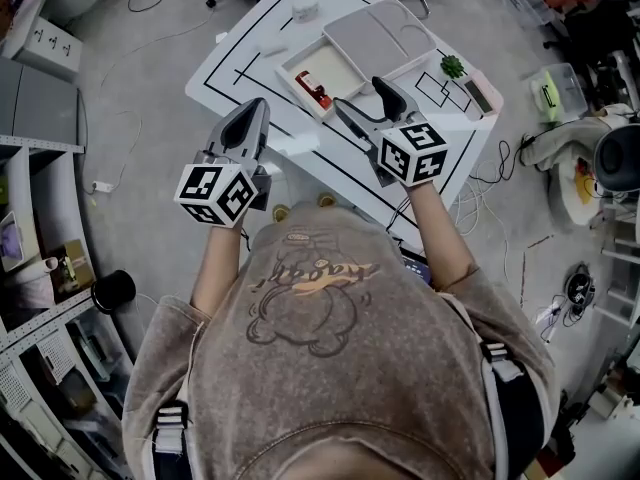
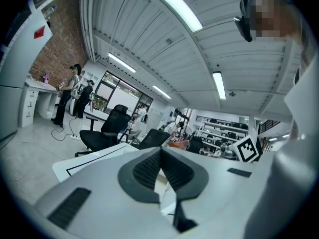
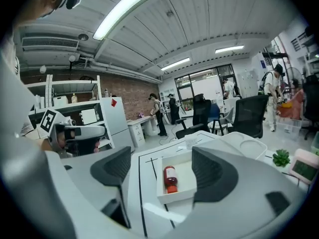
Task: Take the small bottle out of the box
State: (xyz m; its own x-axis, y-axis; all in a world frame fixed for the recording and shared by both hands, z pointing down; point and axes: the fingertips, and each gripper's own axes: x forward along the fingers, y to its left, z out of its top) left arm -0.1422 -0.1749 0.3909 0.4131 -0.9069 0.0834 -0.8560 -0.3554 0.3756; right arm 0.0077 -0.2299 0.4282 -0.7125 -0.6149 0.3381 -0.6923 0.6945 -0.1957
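A small red bottle (image 1: 314, 91) with a white label lies on its side in an open white box (image 1: 335, 60) on the white table. In the right gripper view the bottle (image 3: 170, 178) rests against the left wall of the box (image 3: 187, 197), its orange cap toward me. My right gripper (image 1: 359, 94) stands open just short of the box's near edge, nothing between its fingers; the bottle shows through the gap of that gripper (image 3: 162, 158). My left gripper (image 1: 256, 108) is shut and empty over the table's near left edge, its jaws meeting in its own view (image 2: 160, 152).
The box's pale lid (image 1: 378, 36) lies beyond the box. A small white cup (image 1: 305, 9) stands at the table's far end. A little green plant (image 1: 452, 65) and a pinkish screen device (image 1: 480, 95) sit right. Office chairs, shelves and people stand around.
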